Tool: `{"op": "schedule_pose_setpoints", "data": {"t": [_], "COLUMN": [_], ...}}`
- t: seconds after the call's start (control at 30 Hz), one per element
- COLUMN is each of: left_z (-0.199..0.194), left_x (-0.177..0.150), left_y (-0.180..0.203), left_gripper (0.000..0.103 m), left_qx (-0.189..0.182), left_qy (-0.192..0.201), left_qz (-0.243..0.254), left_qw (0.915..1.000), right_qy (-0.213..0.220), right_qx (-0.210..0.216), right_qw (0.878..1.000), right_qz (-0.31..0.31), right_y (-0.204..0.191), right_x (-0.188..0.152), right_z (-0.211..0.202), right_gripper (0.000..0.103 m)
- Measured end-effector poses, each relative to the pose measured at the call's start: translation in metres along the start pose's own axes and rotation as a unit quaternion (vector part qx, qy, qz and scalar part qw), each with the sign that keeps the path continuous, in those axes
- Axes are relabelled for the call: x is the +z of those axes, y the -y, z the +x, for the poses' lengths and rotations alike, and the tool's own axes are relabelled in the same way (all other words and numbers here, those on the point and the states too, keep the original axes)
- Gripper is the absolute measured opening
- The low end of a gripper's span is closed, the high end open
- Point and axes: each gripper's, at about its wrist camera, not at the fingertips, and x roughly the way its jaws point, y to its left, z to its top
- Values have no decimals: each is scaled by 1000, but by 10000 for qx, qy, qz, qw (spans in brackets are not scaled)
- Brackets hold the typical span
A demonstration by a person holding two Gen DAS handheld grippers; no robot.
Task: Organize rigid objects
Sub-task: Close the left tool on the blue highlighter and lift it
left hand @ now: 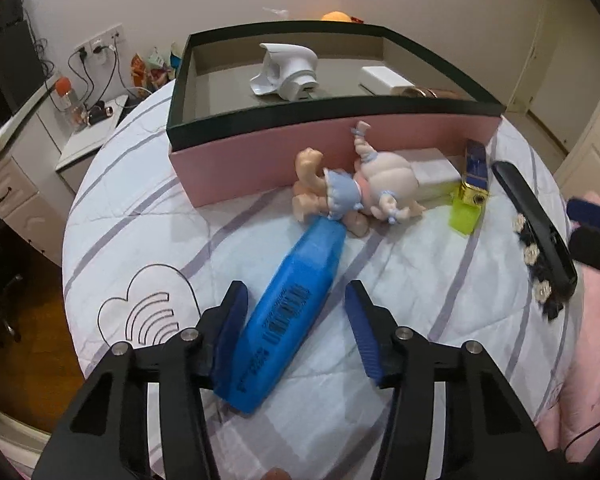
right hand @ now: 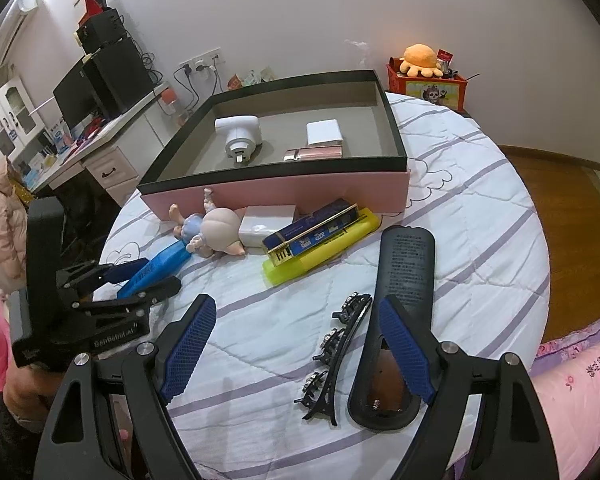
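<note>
A pink box with a dark rim [left hand: 260, 152] [right hand: 284, 188] stands on the round bed and holds a white plug adapter [left hand: 288, 70] [right hand: 238, 134], a white block [right hand: 324, 132] and a rose-gold case [right hand: 314, 154]. In front lie a doll [left hand: 360, 184] [right hand: 216, 230], a white box [right hand: 266, 220], a navy-gold case on a yellow-green case [right hand: 320, 248], a black remote [right hand: 400, 296] and a black hair clip [right hand: 336, 344]. My left gripper [left hand: 296, 300] [right hand: 156, 276] is open around a blue flat case [left hand: 288, 300] lying on the quilt. My right gripper [right hand: 296, 320] is open and empty above the clip.
The white striped quilt [left hand: 140, 208] covers the bed. A desk with a monitor, cables and bottles [right hand: 92, 92] stands at the left. A red toy box with an orange plush [right hand: 424, 76] sits behind the bed. Wooden floor [right hand: 560, 208] lies at the right.
</note>
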Motion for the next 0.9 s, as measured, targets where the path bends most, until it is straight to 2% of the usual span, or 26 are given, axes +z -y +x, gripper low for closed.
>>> {"op": "schedule_pose_setpoints", "data": {"t": [0.07, 0.13, 0.27, 0.37, 0.5, 0.67, 0.9], "left_z": [5, 6, -2, -6, -15, -35, -41], "left_x": [2, 0, -8, -10, -11, 1, 49], "left_y": [1, 5, 14, 10, 4, 7, 6], "left_gripper": [60, 60, 37, 27, 27, 27, 27], "left_qx": [243, 376, 328, 186, -130, 33, 284], "left_qy": [71, 141, 152, 73, 12, 208, 533], "left_qz": [21, 21, -228, -644, -972, -969, -971], "left_qw": [9997, 9992, 9991, 9977, 9952, 9951, 9934], "right_qy": [2, 13, 39, 30, 8, 4, 55], "right_qx": [-4, -15, -62, -80, -64, -47, -50], "right_qw": [10000, 10000, 9999, 9998, 9999, 9999, 9999], "right_qz": [4, 21, 81, 160, 138, 126, 151], "right_y": [0, 1, 7, 11, 9, 9, 12], "right_x": [0, -1, -2, -2, -2, -1, 8], "right_z": [-1, -2, -4, -4, -3, -1, 1], "right_gripper": [84, 84, 84, 84, 85, 84, 85]}}
